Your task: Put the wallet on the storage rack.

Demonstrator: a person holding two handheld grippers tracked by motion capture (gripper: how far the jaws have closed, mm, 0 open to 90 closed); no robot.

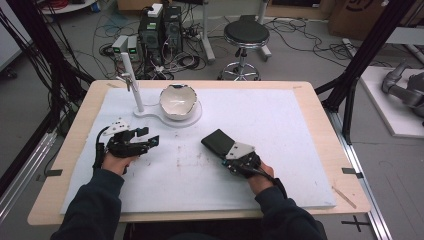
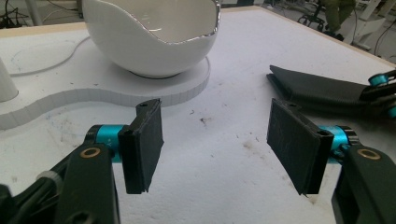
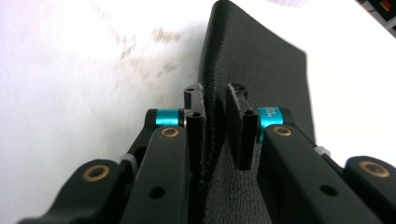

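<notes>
Right gripper [image 3: 215,116] pads pinching black leather wallet [image 3: 252,65] edge-on, long axis running away toward bowl [image 1: 178,101]. Left gripper [image 2: 215,140] hovering with jaws apart, nothing between; wallet lying off toward its right, mid-table. Left gripper view revealing wallet's folded layers [image 2: 322,91].

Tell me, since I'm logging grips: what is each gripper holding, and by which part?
The right gripper pinches the black leather wallet by its near edge. The left gripper holds nothing, jaws apart.

No legible text, label or number anywhere
</notes>
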